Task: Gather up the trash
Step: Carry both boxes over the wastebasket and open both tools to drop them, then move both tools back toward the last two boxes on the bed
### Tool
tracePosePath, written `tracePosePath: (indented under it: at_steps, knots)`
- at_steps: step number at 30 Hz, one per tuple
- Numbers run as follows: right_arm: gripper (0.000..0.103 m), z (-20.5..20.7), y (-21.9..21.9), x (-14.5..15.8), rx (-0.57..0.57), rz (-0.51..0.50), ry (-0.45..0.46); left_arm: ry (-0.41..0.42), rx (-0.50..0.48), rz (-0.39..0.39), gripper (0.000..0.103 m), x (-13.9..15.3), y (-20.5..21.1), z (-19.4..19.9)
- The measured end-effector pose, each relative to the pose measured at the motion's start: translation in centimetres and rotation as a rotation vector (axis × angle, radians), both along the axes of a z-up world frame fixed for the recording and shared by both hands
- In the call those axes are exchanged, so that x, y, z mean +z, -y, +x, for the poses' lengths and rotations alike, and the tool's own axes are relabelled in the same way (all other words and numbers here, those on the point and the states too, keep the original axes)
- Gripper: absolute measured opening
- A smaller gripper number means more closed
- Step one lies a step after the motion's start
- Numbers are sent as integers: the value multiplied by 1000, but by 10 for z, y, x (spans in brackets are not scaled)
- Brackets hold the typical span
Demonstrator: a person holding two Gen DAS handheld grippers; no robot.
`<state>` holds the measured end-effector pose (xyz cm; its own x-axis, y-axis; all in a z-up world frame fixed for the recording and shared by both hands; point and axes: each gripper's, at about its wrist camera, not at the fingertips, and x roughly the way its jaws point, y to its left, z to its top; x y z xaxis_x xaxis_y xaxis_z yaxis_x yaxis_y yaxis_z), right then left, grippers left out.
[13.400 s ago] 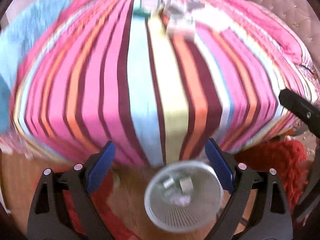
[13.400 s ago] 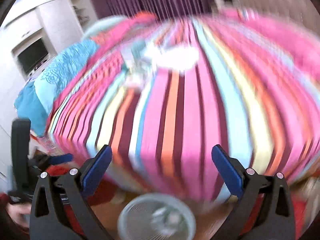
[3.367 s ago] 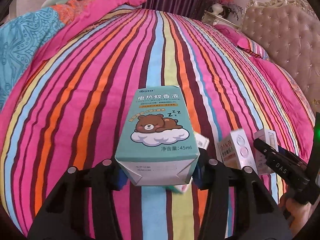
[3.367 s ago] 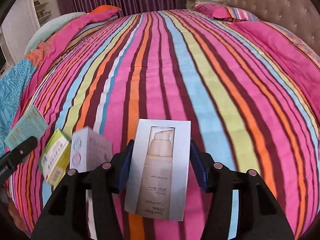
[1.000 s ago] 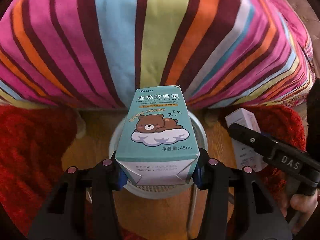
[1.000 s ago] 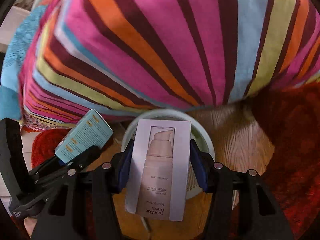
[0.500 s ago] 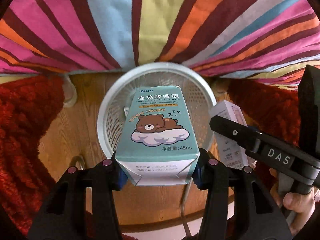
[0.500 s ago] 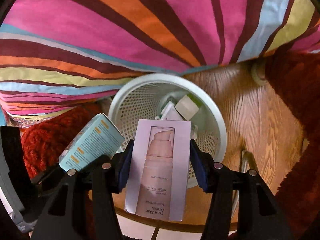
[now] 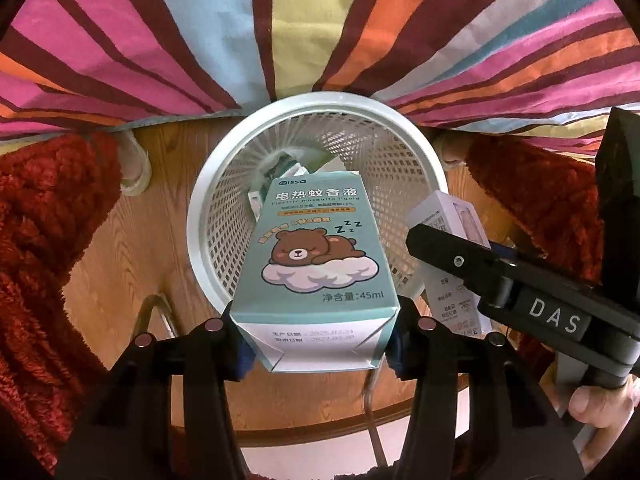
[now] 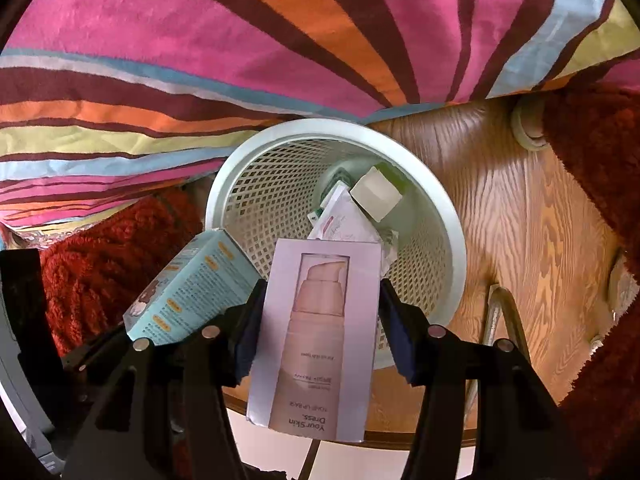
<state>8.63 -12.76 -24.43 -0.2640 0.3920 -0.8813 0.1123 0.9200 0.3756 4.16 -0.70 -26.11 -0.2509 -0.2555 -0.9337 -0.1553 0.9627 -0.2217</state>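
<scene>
My left gripper (image 9: 320, 336) is shut on a teal bear box (image 9: 316, 256) and holds it above the white mesh bin (image 9: 200, 240). My right gripper (image 10: 320, 328) is shut on a pale cosmetic box (image 10: 320, 336) showing a pump bottle, also above the bin (image 10: 452, 216). Each view shows the other gripper: the teal box at the left of the right wrist view (image 10: 192, 292), the cosmetic box at the right of the left wrist view (image 9: 452, 272). Several small boxes (image 10: 372, 200) lie in the bin.
The bin stands on a wooden floor (image 9: 128, 248) at the foot of a striped bed cover (image 9: 280, 20). Red shaggy rugs lie on both sides (image 9: 40, 240) (image 10: 600, 160). A thin metal frame (image 10: 496, 312) rests on the floor by the bin.
Both grippers have come closer over the bin since half a second ago, so it looks larger. Both boxes stay gripped.
</scene>
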Motion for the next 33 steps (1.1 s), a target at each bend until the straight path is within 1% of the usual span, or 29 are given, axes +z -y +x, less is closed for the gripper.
tracePosePath:
  at_steps: [1,2,3,4,6,11,19,23,24,25,27,33]
  knots:
    - [60,1,0,-1,2,1,-4,-8,-3,-2,52,-1,0,0]
    - [83,1,-1,-3,3,0,-15,-22,-9,-6,67,-3,1,0]
    - [93,0,0,-6,6,-7,-29,-32,-18,0,77,-5,2,0]
    - [95,-1,1,-8,3,-24,-37,-34,-25,10,87,-6,3,0]
    - [95,-1,6,-10,-14,-29,-44,-31,-29,28,87,-7,3,0]
    - [95,-1,12,-10,-46,-36,-43,-24,-10,18,87,-5,-1,0]
    - [95,-1,4,-4,-6,-62,-21,-19,-7,20,87,-4,-1,0]
    - [95,-1,6,4,-2,-83,8,-11,-1,30,87,-1,-2,-1]
    - [95,-1,7,8,0,-88,24,-5,-2,37,87,1,-2,-2]
    - [95,-1,7,21,10,-96,75,2,-3,42,87,4,-2,-2]
    - [95,0,6,33,23,-102,129,33,-5,48,87,13,-4,-2]
    - [95,3,6,84,58,-152,337,165,-21,95,87,54,-8,-2]
